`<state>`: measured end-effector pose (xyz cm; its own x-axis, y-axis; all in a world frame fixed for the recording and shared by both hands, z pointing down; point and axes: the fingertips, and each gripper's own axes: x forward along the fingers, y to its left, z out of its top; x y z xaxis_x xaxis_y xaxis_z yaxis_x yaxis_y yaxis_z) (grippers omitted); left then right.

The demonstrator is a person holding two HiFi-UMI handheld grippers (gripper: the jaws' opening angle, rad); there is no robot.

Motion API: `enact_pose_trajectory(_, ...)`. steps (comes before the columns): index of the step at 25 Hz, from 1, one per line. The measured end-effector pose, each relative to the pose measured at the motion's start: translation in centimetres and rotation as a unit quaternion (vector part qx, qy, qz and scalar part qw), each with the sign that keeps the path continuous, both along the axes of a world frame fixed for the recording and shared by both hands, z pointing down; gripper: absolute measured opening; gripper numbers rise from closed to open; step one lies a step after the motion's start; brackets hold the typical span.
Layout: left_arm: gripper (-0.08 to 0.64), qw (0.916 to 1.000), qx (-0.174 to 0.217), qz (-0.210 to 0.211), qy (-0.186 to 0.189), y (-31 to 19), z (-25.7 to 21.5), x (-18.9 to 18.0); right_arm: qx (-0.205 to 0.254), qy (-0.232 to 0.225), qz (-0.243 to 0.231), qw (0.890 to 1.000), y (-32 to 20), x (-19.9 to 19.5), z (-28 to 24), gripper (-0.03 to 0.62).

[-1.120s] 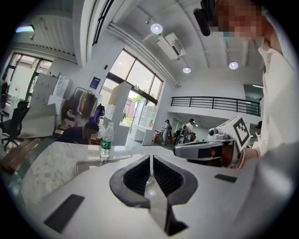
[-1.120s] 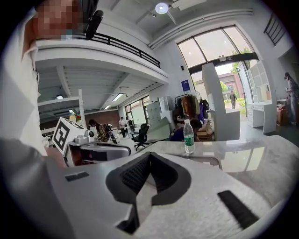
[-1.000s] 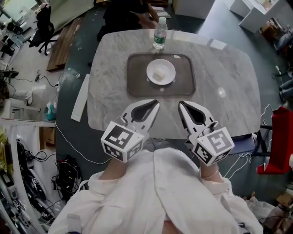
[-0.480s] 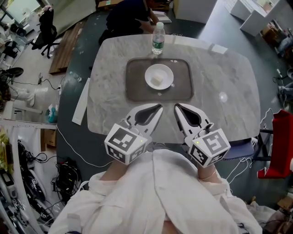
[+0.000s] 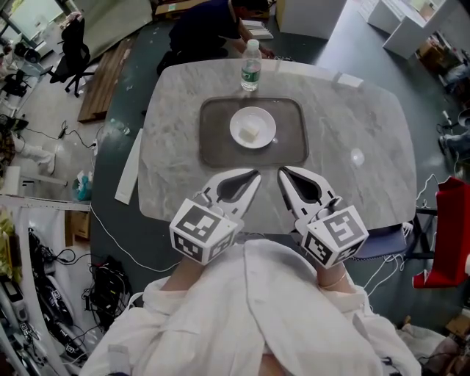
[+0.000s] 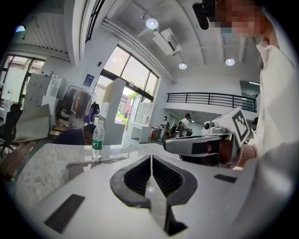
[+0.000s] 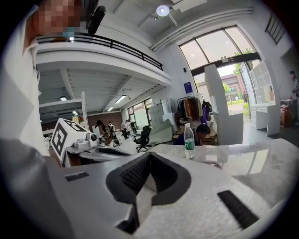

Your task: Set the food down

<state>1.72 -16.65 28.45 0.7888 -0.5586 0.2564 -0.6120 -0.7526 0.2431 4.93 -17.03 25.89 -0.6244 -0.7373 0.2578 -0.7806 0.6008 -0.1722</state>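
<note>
A white plate (image 5: 252,127) with a pale piece of food (image 5: 250,132) on it rests on a grey tray (image 5: 217,139) at the middle of the marble table (image 5: 360,117). Both grippers hover over the table's near edge, well short of the tray. My left gripper (image 5: 255,175) is shut and holds nothing; its jaws meet tip to tip in the left gripper view (image 6: 151,157). My right gripper (image 5: 280,171) is also shut and empty, as the right gripper view (image 7: 148,155) shows. The two point toward the tray, side by side.
A clear water bottle (image 5: 250,66) with a green label stands beyond the tray at the table's far edge, also in the gripper views (image 6: 97,140) (image 7: 188,141). A person in dark clothes (image 5: 213,22) sits behind the table. A white board (image 5: 128,166) leans at the table's left side.
Both grippers have drawn slightly closer together and a little toward the tray. The plate and food stay on the tray.
</note>
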Motion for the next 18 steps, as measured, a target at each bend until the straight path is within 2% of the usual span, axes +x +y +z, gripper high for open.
enact_pose_trajectory(18, 0.025, 1.0, -0.003, 0.001, 0.005, -0.42, -0.11, 0.22, -0.006, 0.013, -0.008, 1.0, -0.38, 0.02, 0.67, 0.002)
